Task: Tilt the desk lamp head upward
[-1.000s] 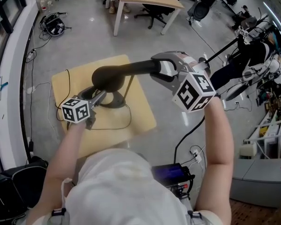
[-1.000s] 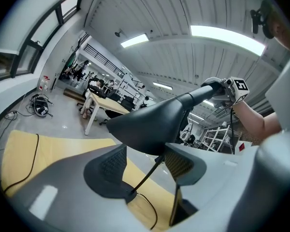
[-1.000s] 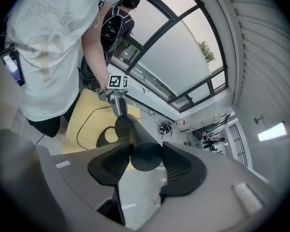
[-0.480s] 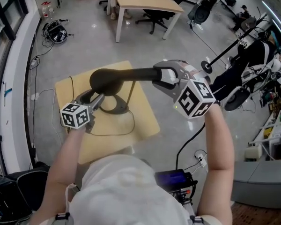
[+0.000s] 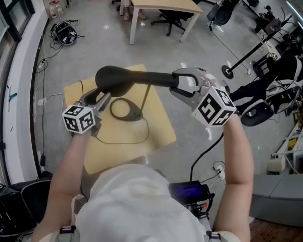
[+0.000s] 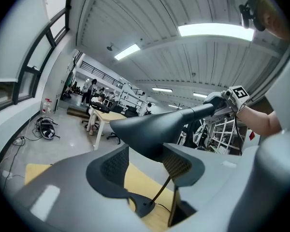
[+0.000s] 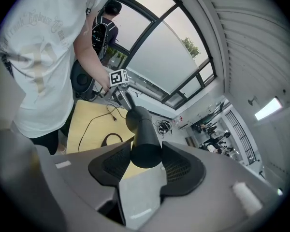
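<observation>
Both tongs (image 5: 103,100) (image 5: 182,80) on lamp head (image 5: 136,77), left (image 6: 146,158) tightening

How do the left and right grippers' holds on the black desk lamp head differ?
The left gripper takes the black lamp head at its broad rounded end, crosswise; the right gripper clamps its narrow end, in line with it. The left jaws have just been closing on it. Both hold one head above the wooden table.

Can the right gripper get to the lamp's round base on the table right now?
Probably not yet. The right gripper is shut on the lamp head's thin end, high above the table. The base lies below with nothing seeming to block it, but the gripper would have to let go first.
</observation>
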`<state>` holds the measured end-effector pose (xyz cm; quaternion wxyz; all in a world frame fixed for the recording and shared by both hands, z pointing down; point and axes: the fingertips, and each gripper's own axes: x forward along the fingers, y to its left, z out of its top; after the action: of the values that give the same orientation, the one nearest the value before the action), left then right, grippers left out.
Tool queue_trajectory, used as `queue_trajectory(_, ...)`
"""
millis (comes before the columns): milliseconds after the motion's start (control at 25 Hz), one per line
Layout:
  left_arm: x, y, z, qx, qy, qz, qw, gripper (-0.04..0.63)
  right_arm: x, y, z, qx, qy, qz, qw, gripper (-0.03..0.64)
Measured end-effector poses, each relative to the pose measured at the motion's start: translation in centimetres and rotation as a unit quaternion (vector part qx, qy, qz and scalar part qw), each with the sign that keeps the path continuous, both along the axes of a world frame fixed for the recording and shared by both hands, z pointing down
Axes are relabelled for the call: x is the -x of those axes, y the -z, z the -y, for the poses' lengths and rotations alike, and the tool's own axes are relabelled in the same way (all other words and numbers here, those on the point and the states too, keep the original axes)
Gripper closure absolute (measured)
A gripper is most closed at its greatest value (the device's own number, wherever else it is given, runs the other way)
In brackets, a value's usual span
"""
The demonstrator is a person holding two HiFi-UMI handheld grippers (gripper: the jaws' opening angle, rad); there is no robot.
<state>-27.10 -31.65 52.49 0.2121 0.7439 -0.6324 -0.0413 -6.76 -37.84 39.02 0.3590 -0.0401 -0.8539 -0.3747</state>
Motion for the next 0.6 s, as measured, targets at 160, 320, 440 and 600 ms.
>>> queue_trajectory(160, 0.9, 1.5, 0.1, -0.015, 0.009, 0.005, 0.9998, 0.385, -0.4, -0.6, 0.2, 0.020, -0.010, 0.010, 1.000, 0.405)
queue_trajectory(320, 1.6, 2.7, 0.2, -0.023, 0.011, 0.016, 0.9996, 0.391, -0.5, -0.9, 0.3, 0.027, -0.016, 0.017, 0.999, 0.405)
queue_trajectory(440, 2.3, 3.3, 0.1, -0.026, 0.013, 0.022, 0.9993, 0.394, -0.2, -1.2, 0.2, 0.031, -0.020, 0.018, 0.999, 0.407)
queue_trajectory(600, 2.7, 3.9, 0.0, -0.028, 0.014, 0.032, 0.9990, 0.396, 0.0, -1.3, 0.2, 0.034, -0.026, 0.019, 0.999, 0.407)
